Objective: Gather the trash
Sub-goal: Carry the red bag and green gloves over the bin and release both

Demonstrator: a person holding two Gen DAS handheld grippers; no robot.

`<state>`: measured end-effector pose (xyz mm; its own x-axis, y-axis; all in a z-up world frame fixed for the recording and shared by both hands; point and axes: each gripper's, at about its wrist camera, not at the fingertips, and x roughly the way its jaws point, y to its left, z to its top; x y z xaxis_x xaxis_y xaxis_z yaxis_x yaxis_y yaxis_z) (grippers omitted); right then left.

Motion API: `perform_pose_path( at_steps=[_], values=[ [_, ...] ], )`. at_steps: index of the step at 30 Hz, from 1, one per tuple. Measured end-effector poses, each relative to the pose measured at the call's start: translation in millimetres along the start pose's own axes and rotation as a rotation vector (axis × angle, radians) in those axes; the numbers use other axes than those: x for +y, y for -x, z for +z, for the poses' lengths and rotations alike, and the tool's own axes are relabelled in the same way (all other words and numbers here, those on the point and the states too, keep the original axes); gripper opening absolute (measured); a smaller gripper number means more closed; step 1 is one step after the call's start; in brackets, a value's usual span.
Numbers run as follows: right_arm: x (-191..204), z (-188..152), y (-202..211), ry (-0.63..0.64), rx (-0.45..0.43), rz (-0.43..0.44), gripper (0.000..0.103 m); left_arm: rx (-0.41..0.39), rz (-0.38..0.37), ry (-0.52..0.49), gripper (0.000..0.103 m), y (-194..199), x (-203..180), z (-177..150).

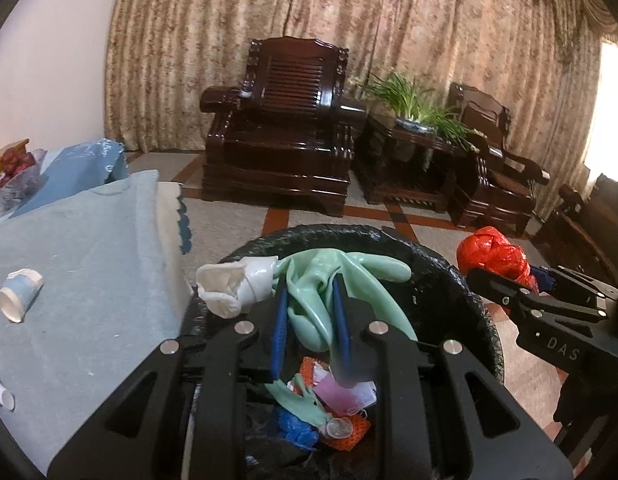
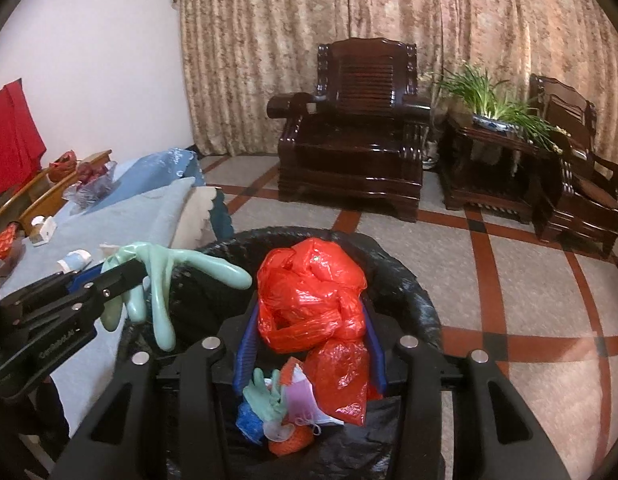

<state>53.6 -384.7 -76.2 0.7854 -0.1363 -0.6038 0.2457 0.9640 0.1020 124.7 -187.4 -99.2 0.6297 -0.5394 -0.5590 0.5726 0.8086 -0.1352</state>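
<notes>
My left gripper (image 1: pixel 309 280) is shut on a mint-green rubber glove (image 1: pixel 329 280) with a white cuff, held over the black-lined trash bin (image 1: pixel 461 280). The glove also shows in the right wrist view (image 2: pixel 169 280), hanging from the left gripper (image 2: pixel 121 272). My right gripper (image 2: pixel 313 304) is shut on a crumpled red plastic bag (image 2: pixel 309 292), also over the bin (image 2: pixel 409 292); the bag shows at the right in the left wrist view (image 1: pixel 493 256). The bin holds another green glove, a pink mask, blue and orange mesh. A crushed paper cup (image 1: pixel 19 294) lies on the table.
A table with a light blue cloth (image 1: pixel 89 260) stands left of the bin, with a second cup (image 1: pixel 3 394) at its near edge and a bowl of red fruit (image 1: pixel 15 168) at the far end. Dark wooden armchairs (image 1: pixel 281 136) and a plant stand (image 1: pixel 413 152) sit across the tiled floor.
</notes>
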Motion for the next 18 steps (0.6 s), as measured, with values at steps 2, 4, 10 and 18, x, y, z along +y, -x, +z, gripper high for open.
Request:
perform_pose_path(
  at_steps=[2,4,10,18],
  values=[
    [-5,-3,-3,-0.002,0.007,-0.007,0.045,0.007,-0.007,-0.006,0.020,-6,-4,-2],
    [-7,-4,-5,-0.005,0.014,-0.011,0.045,0.015,-0.011,-0.012,0.020,-13,-6,-2],
    [-14,-10,-11,-0.012,0.027,-0.023,0.048,0.036,-0.033,-0.016,0.026,-25,-8,-6],
    [-16,-16,-16,-0.015,0.032,-0.060,0.088,0.023,-0.032,0.015,0.065,-18,6,-5]
  ],
)
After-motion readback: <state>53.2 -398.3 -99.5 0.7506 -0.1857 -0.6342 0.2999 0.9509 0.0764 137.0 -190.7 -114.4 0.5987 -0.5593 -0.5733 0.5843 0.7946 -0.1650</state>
